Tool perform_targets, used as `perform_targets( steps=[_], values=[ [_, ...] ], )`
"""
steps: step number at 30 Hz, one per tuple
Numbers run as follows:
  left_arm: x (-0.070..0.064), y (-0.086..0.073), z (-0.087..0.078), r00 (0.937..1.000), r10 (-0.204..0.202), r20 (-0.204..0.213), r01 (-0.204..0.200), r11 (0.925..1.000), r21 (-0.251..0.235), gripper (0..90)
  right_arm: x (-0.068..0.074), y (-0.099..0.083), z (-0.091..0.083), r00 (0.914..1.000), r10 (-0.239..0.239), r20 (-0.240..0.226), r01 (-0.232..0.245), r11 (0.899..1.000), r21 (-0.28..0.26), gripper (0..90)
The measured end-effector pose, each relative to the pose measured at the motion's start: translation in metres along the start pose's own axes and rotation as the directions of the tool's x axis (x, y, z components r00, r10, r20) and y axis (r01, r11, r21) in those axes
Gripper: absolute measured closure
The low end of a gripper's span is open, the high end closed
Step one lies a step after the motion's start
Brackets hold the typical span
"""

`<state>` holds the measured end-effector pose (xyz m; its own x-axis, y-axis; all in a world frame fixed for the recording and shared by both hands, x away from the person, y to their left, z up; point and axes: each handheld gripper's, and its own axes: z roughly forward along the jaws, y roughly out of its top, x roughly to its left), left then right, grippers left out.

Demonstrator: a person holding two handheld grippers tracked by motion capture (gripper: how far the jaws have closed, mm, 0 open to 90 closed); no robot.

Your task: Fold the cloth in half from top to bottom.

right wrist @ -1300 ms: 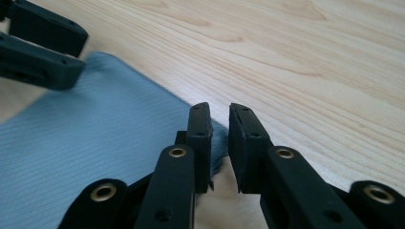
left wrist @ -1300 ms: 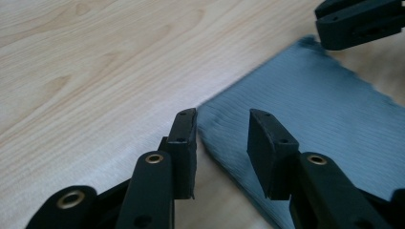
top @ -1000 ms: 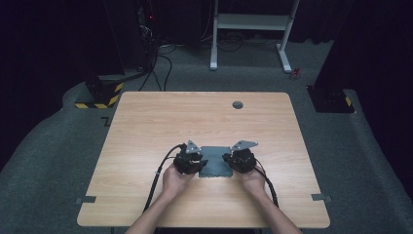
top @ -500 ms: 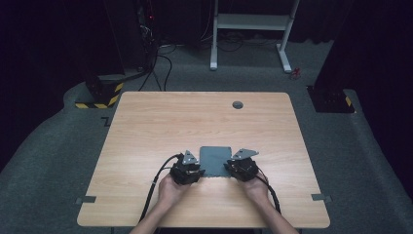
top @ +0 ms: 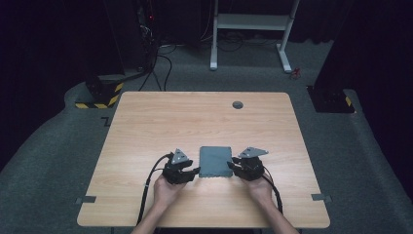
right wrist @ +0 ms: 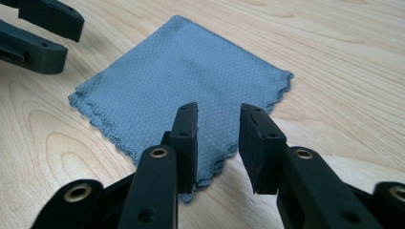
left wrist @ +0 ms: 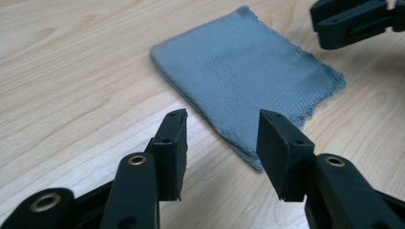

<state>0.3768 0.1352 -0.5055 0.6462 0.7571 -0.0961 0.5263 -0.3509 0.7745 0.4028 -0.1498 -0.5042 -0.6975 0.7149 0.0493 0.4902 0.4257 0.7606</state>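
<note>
A folded grey cloth [top: 215, 161] lies flat on the wooden table [top: 204, 122], near its front edge. My left gripper [top: 195, 171] is just left of the cloth, open, with its jaws aimed at the cloth's near edge [left wrist: 248, 81] and nothing between them [left wrist: 222, 119]. My right gripper [top: 233, 168] is at the cloth's right side, also open. In the right gripper view its jaws [right wrist: 218, 112] hover over a scalloped corner of the cloth [right wrist: 181, 81] without pinching it. Each gripper view also shows the other gripper [left wrist: 356, 19] [right wrist: 38, 33] across the cloth.
A small round grommet [top: 237, 105] sits in the table's far side. Bare wood surrounds the cloth. Tape strips [top: 85, 199] [top: 320, 197] mark the floor by the front corners. Cables and a white desk frame [top: 253, 22] lie beyond the table.
Both grippers have drawn back toward the person and slightly apart, off the cloth's sides. The cloth now lies uncovered between them.
</note>
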Motion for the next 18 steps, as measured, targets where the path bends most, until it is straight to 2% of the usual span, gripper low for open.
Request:
perform_targets(
  steps=[2,5,8,18],
  values=[
    [0.003,-0.001,-0.003,0.9999,-0.008,-0.01,0.007,0.9999,-0.01,53.4,-0.001,-0.001,-0.004,0.9999,0.012,0.003,-0.012,1.0,-0.005,67.5],
    [0.005,-0.002,-0.007,0.9989,-0.046,-0.005,0.046,0.9984,-0.032,51.9,-0.005,-0.002,-0.009,0.9995,0.032,0.006,-0.032,0.999,-0.024,67.1],
    [0.008,-0.003,-0.013,0.9979,-0.064,-0.005,0.063,0.9967,-0.05,50.7,-0.007,-0.003,-0.013,0.9987,0.05,0.009,-0.05,0.998,-0.033,66.8],
    [0.017,-0.01,-0.027,0.9951,-0.095,-0.027,0.093,0.9919,-0.087,47.8,-0.015,-0.011,-0.029,0.9963,0.085,0.012,-0.084,0.994,-0.076,64.9]
  ],
)
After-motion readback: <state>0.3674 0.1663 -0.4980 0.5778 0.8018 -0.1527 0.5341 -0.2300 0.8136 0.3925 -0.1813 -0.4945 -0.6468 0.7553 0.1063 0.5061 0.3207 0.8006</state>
